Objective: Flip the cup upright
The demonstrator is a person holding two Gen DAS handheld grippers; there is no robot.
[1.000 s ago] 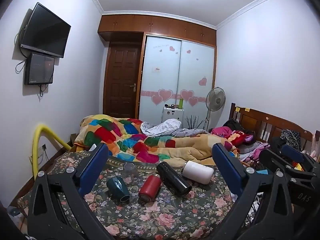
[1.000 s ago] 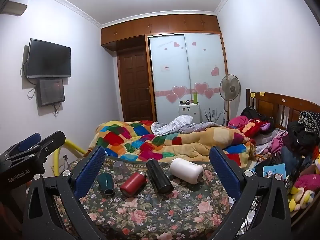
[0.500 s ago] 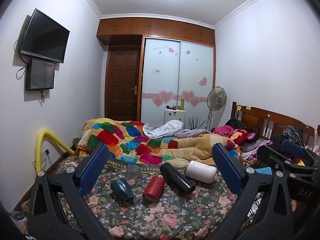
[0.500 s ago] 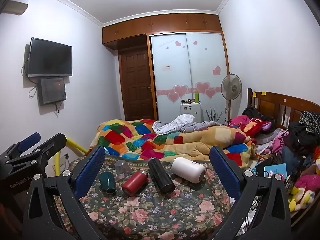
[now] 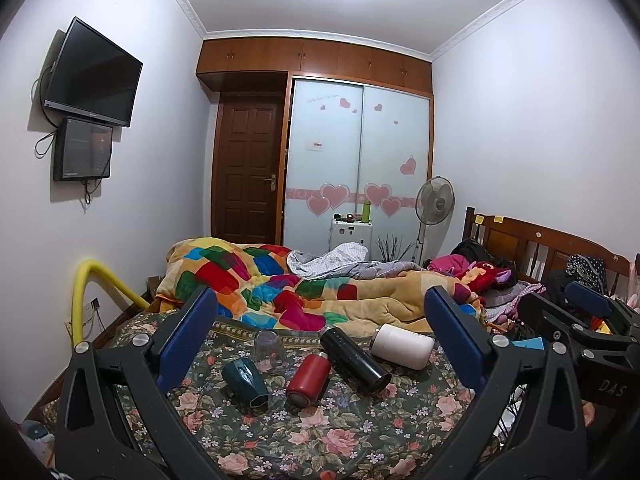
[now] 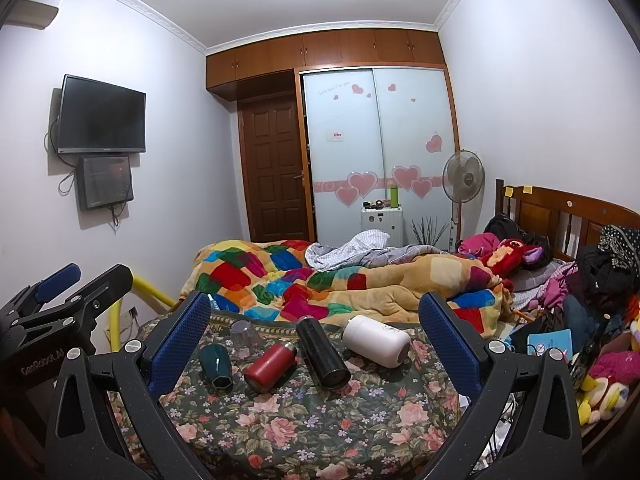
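Several cups lie on a floral tablecloth (image 5: 328, 432): a dark green cup (image 5: 245, 383) (image 6: 216, 368) on its side, a red bottle (image 5: 308, 376) (image 6: 270, 366), a black flask (image 5: 355, 360) (image 6: 323, 356) and a white cup (image 5: 402, 346) (image 6: 376, 341), all on their sides. A clear glass (image 5: 270, 346) (image 6: 245, 335) stands upside down behind them. My left gripper (image 5: 320, 336) is open and empty, held back above the table's near edge. My right gripper (image 6: 314, 332) is open and empty too, beside it.
Behind the table is a bed with a colourful quilt (image 5: 280, 288) and a wooden headboard (image 6: 560, 216). Clothes and toys (image 6: 600, 320) pile up at the right. A yellow tube (image 5: 86, 280) curves at the left wall. A fan (image 5: 434, 204) stands at the back.
Both views have tilted slightly upward, so the cups sit a little lower in frame. Nothing on the table has moved. Both grippers stay open.
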